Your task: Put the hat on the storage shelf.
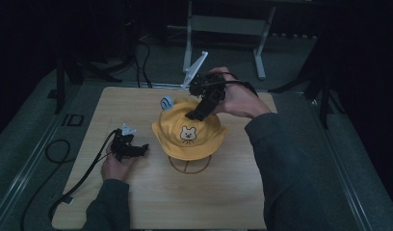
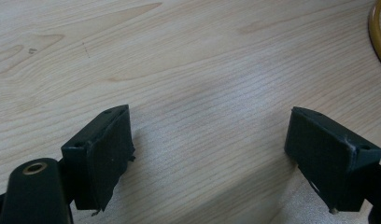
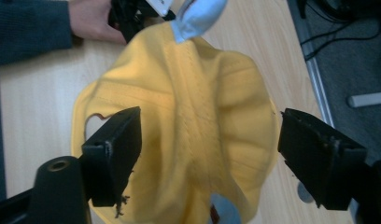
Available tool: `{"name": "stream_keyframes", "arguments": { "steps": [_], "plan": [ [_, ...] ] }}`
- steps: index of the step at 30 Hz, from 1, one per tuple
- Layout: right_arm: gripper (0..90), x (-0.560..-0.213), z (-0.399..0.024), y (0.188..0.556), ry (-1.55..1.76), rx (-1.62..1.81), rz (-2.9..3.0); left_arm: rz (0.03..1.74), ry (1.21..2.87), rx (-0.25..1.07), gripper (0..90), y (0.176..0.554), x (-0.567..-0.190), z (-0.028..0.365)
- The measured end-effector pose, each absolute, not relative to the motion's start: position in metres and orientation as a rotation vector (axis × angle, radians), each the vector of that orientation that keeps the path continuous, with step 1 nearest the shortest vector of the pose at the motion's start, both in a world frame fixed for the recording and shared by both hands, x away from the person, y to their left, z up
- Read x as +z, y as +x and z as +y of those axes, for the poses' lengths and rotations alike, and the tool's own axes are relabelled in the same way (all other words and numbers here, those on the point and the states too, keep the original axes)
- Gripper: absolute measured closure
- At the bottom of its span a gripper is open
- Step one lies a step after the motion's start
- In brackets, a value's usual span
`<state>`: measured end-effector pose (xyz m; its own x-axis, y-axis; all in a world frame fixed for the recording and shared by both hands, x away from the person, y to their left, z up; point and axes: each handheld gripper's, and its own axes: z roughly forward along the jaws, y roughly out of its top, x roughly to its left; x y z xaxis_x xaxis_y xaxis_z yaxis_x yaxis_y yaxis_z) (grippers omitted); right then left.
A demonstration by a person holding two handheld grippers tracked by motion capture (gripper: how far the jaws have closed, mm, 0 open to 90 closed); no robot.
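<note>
Near edge of the table point(image 1: 194, 202): bare wood, my two sleeves coming in from below.

Left gripper point(image 1: 136, 149) sits low on the table at the left, near the stand point(image 1: 189, 166). Its jaws are wide apart with nothing between them; in the left gripper view I see bare wood under them and an arc of the stand's ring point(image 2: 379, 37) at the far right edge. I judge this hand idle for now.

Middle of the table: the hat point(image 1: 189, 129) sits on the stand, bear patch facing me, brim drooping all round. A blue ear point(image 1: 166, 102) sticks up at its far left side.

Far side: right gripper point(image 1: 197, 113) comes down over the crown from behind. In the right gripper view its jaws stand apart, straddling the crown point(image 3: 188, 130), not yet closed on cloth; I cannot tell if a tip touches the fabric.

Progress, my reading: the hat is on the stand and the approach is made. Left to do: close on the crown and lift it off, if removal is the aim. No grasp made.
</note>
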<state>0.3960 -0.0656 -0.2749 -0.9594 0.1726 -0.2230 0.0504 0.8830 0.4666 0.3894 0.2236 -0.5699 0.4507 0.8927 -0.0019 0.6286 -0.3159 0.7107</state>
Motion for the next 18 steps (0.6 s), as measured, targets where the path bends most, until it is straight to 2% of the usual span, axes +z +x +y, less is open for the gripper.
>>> {"name": "stream_keyframes", "arguments": {
  "steps": [18],
  "plan": [
    [18.7,-0.262,-0.094,0.387,0.217,0.615,2.768,1.266,2.059,0.527,15.0,0.390,-0.570,0.224]
  ]
}}
